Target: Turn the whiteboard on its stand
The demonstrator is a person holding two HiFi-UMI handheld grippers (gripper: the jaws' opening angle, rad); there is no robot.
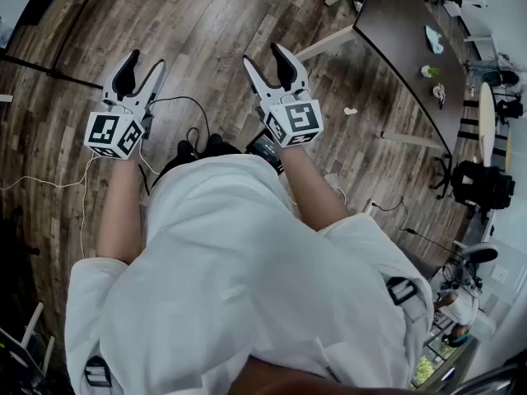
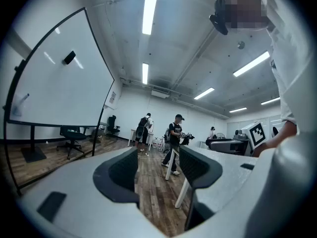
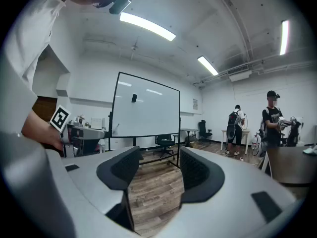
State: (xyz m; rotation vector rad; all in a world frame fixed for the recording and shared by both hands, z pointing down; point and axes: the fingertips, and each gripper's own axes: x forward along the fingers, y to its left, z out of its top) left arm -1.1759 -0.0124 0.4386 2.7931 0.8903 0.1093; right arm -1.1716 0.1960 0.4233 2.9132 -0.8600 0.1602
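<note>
Left gripper (image 1: 144, 62): the jaws are standing wide apart and gripping nothing; only floor planks and the far room are showing between them.
Right gripper (image 1: 265, 60): the jaws are also standing apart and empty, with bare floor (image 1: 206, 23) showing in the gap.
Holding posture: the person is carrying both grippers side by side in front of the body, roughly level. This is probably a ready posture for an approach, with the jaws opened in advance for a frame edge.
Whiteboard (image 3: 146, 105): it is standing upright across the room, well apart from both grippers. In the right gripper view it is facing the camera almost squarely; in the left gripper view it is appearing at the left, seen at a steep slant.
Stand (image 3: 159, 161): its black frame is resting on the floor, with an office chair (image 3: 163, 143) just beside it.
Task status: judged not yet started, since nothing is touching the board.
Hidden, head view: it is looking steeply down and is not showing the whiteboard at all.
Hidden, right gripper view: the jaws are covering part of the stand's base, so its feet cannot be made out.
Unclear: a small dark item (image 3: 134, 97) is sitting high on the board; what it is cannot be told.
Cut off: the lens edge is clipping the board's left side in the left gripper view.
</note>
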